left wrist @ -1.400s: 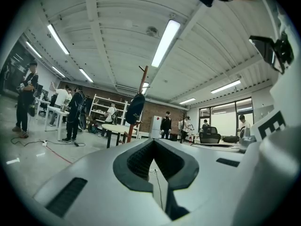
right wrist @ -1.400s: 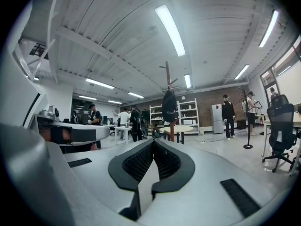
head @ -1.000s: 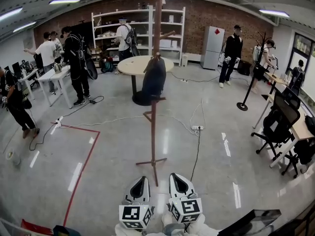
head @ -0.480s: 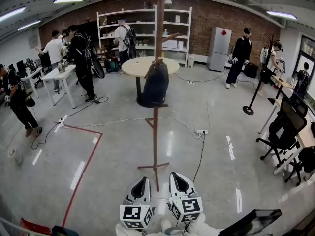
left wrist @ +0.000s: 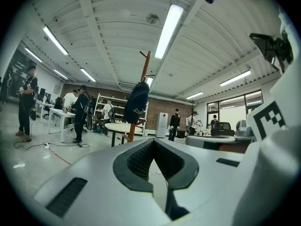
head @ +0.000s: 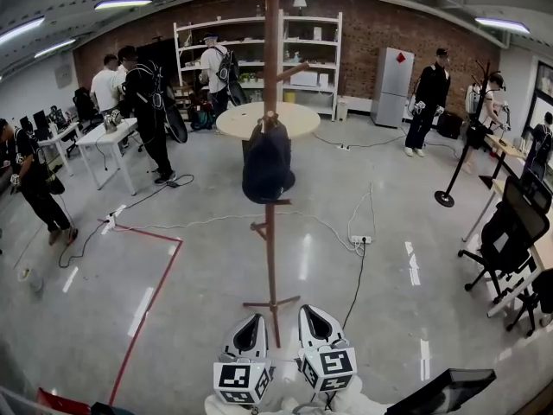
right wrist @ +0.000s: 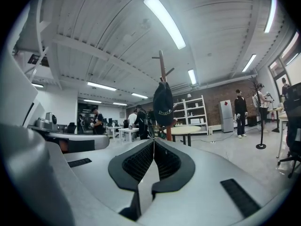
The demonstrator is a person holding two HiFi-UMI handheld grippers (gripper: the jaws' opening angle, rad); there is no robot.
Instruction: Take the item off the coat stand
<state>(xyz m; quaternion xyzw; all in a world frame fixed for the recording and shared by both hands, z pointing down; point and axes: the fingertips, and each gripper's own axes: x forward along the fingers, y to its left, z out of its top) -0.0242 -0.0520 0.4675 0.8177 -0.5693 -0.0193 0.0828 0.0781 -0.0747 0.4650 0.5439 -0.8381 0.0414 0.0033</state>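
Observation:
A tall brown wooden coat stand rises straight ahead of me on the grey floor. A dark cap hangs from one of its pegs about halfway up; it also shows as the dark cap in the left gripper view and the dark cap in the right gripper view. My left gripper and right gripper sit side by side at the bottom of the head view, short of the stand's feet. Both point level at the stand, jaws shut with nothing between them.
A round table stands behind the stand, shelves at the brick wall. Several people stand at the left desks and right side. A cable with a power strip runs on the floor right; red floor tape left. Office chair far right.
The coat stand and cap have drawn nearer and sit lower in the head view; both grippers have advanced towards it together, jaws unchanged.

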